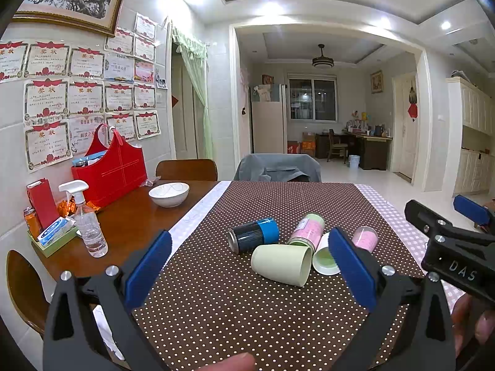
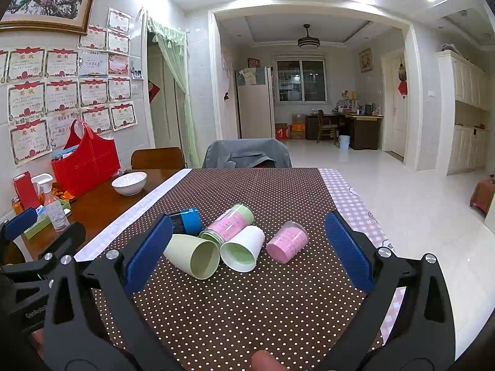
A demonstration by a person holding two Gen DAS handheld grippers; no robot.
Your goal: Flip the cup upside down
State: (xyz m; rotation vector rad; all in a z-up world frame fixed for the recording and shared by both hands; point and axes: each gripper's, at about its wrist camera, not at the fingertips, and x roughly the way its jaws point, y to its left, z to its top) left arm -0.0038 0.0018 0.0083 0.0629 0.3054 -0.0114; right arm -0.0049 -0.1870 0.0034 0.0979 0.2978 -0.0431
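Note:
Several cups lie on their sides on the brown dotted cloth (image 1: 216, 309) (image 2: 247, 303). Nearest is a pale green cup (image 1: 280, 264) (image 2: 191, 255), its mouth facing right and toward me. Beside it lie a white cup with a green inside (image 1: 323, 255) (image 2: 243, 249), a clear pink-and-green cup (image 1: 306, 228) (image 2: 229, 222), a small pink cup (image 1: 366, 238) (image 2: 287, 241) and a black-and-blue can (image 1: 253, 235) (image 2: 185, 221). My left gripper (image 1: 250, 272) stands open just short of the pale green cup. My right gripper (image 2: 247, 247) is open too, with nothing between its fingers.
A white bowl (image 1: 169, 194) (image 2: 129, 183), a spray bottle (image 1: 89, 222) (image 2: 54, 204), a red bag (image 1: 114, 167) (image 2: 88, 162) and a tissue tray (image 1: 54, 235) sit on the wooden table at left. Chairs stand behind the table. Checked cloth (image 2: 355, 210) covers the right edge.

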